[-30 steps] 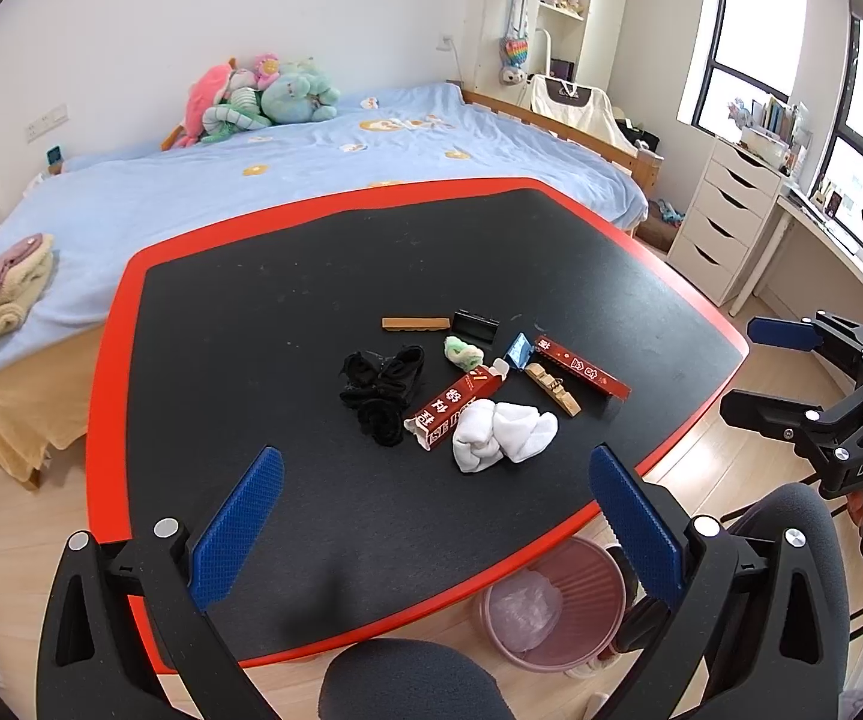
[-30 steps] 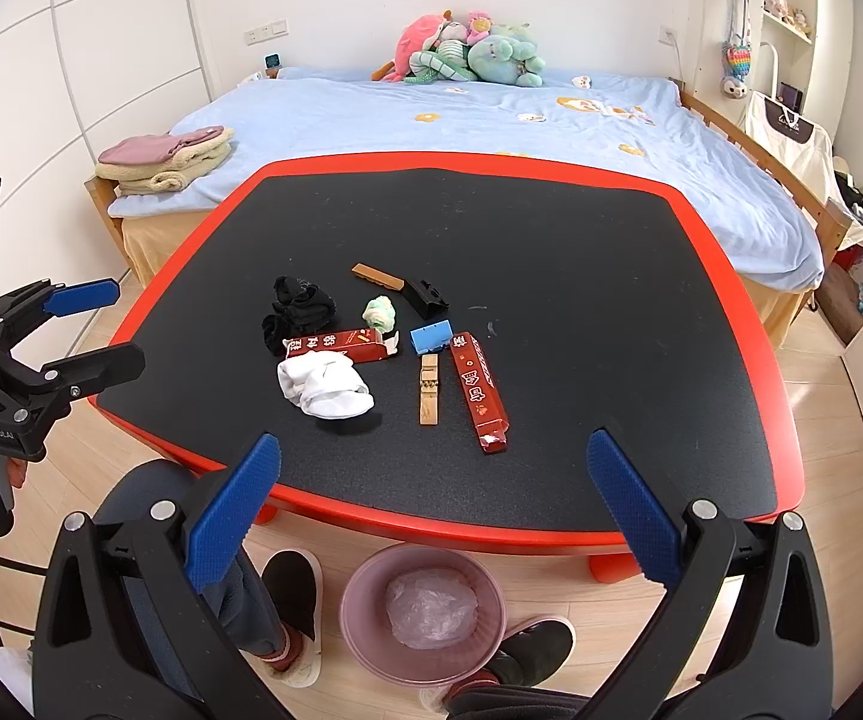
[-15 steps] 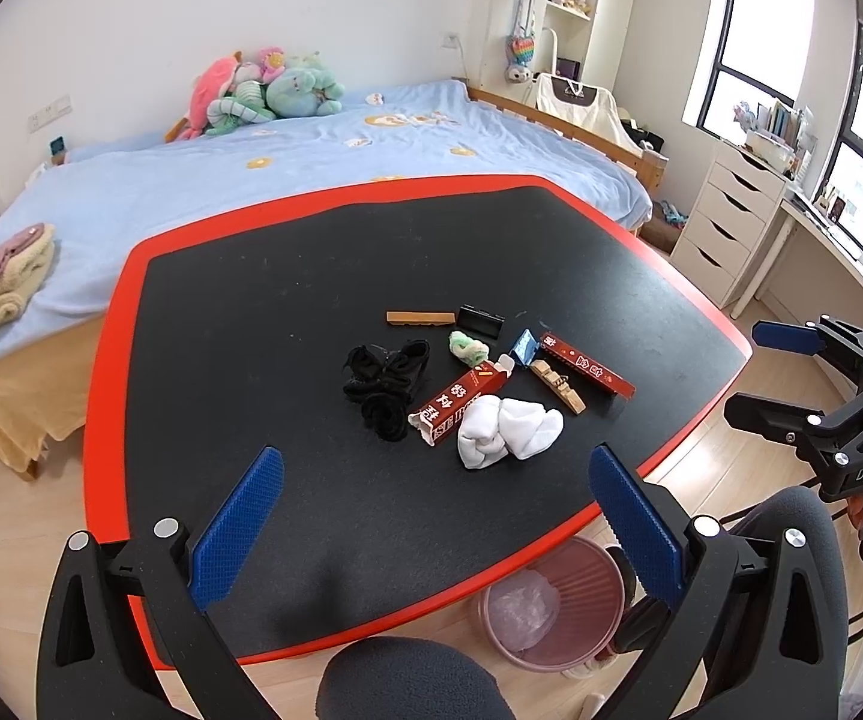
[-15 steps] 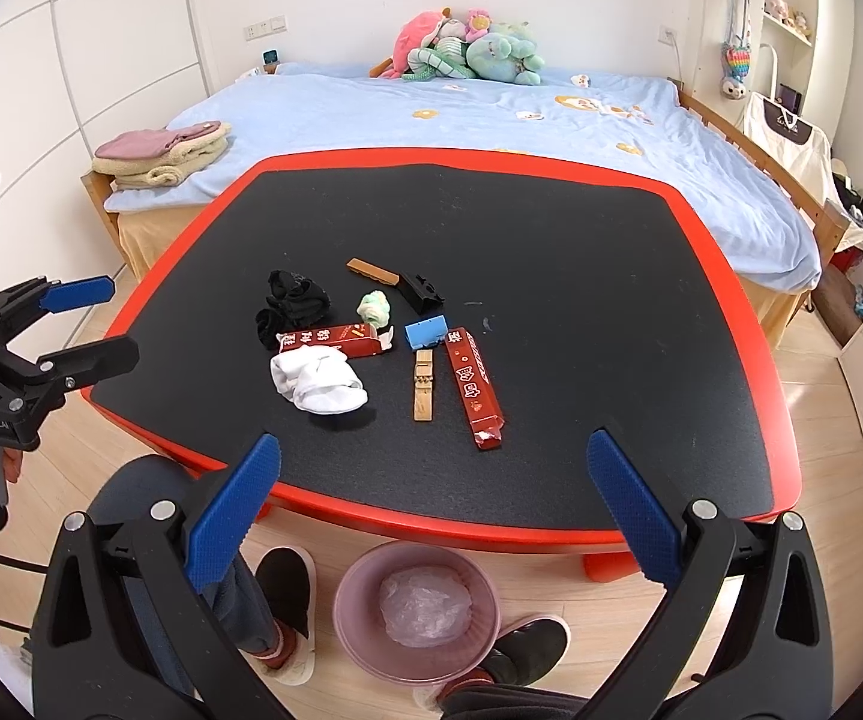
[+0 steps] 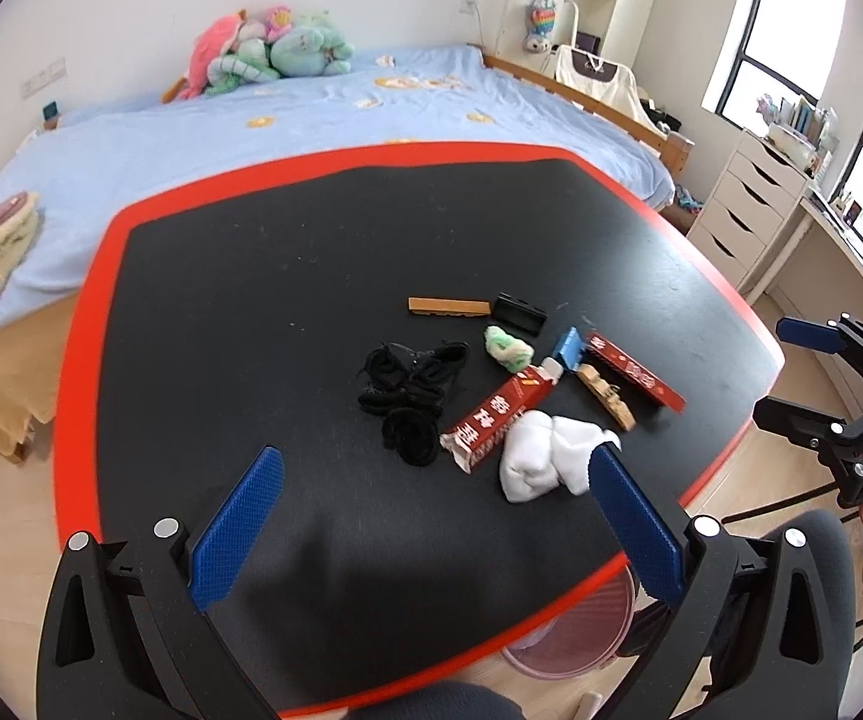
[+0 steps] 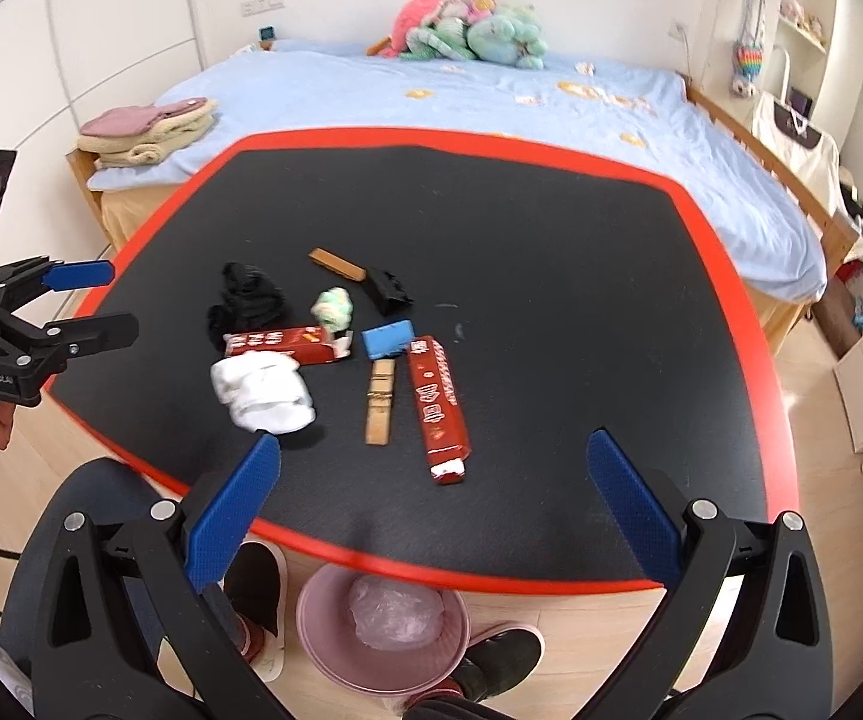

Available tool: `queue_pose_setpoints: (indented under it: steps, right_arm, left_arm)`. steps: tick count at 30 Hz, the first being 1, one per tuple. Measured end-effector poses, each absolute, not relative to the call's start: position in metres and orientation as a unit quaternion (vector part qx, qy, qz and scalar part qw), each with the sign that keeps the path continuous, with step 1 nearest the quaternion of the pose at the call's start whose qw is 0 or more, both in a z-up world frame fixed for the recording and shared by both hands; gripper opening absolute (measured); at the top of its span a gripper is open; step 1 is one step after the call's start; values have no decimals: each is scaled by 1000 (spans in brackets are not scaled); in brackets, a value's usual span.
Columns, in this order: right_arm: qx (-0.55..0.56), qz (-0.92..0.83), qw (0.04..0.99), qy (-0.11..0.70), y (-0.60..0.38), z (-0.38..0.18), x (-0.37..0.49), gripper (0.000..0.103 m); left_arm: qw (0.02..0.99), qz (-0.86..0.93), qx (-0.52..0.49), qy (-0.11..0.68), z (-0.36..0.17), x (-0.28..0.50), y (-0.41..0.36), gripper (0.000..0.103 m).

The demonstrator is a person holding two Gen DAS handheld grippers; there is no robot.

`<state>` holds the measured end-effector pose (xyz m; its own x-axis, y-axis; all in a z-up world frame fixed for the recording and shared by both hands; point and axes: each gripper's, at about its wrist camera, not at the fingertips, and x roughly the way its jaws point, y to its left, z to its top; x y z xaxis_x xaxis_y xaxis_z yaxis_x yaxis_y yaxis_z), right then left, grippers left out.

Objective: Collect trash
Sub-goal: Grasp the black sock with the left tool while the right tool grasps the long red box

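Observation:
A cluster of small items lies on the black table (image 5: 251, 300) with a red rim: a red toothpaste tube (image 5: 494, 420), a long red box (image 6: 436, 405), a white sock wad (image 6: 263, 390), a black sock pile (image 5: 410, 387), a green crumpled wad (image 6: 332, 307), a blue eraser (image 6: 388, 337), a wooden clothespin (image 6: 378, 401), a wooden strip (image 5: 448, 306) and a black clip (image 6: 389, 289). My left gripper (image 5: 437, 522) is open and empty, above the table's near edge. My right gripper (image 6: 431, 510) is open and empty, near the table's front edge.
A pink trash bin (image 6: 383, 624) with a clear liner stands on the floor under the table's front edge, beside feet in shoes. A bed (image 6: 431, 90) with plush toys lies beyond the table. White drawers (image 5: 749, 204) stand at the right.
Both grippers have moved forward toward the table, so the item cluster looks closer. Both stay open and empty.

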<state>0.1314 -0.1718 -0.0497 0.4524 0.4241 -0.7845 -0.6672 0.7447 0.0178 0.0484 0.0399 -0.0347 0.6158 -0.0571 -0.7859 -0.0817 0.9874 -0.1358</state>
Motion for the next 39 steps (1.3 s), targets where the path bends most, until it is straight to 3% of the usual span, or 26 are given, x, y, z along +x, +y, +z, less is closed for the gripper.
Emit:
queue_pose_setpoints:
  steps: [12,17,21,25,26,28,29,34,39]
  right_arm:
    - [-187,332,811,444,-149,-96,176,99]
    - [-194,338,798,459,-140,-113,188,81]
    - [-197,342,794,463,-135,-122,193,66]
    - [-200,349,789,464,-130,-128,195,49]
    - [-198,353,789,462,-129,-127,194,46]
    - [-199,353,791,459,-127,-125,194,26]
    - [-201,353,791,458,-126,-125,193,22]
    - [-194,348,796,455,-128,-120,191,15]
    - [-184,348,802,448,-140,-107,181,15]
  left_arm:
    - [870,-5,-85,486,-75,107,57,98]
    - [864,-11,-92,494,-88,117,61,96]
    - [860,-14,-89,502,-97,120,61,72]
    - [865,-15,-80,495,-96,119,60,60]
    - [865,-20,-81,494,-96,120,61,51]
    - [865,-21,-73,495,-96,119,59,48]
    - [866,-21,-71,495,-96,119,58,47]
    - [870,-14,-74,488,-89,118,59,44]
    - [879,-14,-70,471,-69,104,56,44]
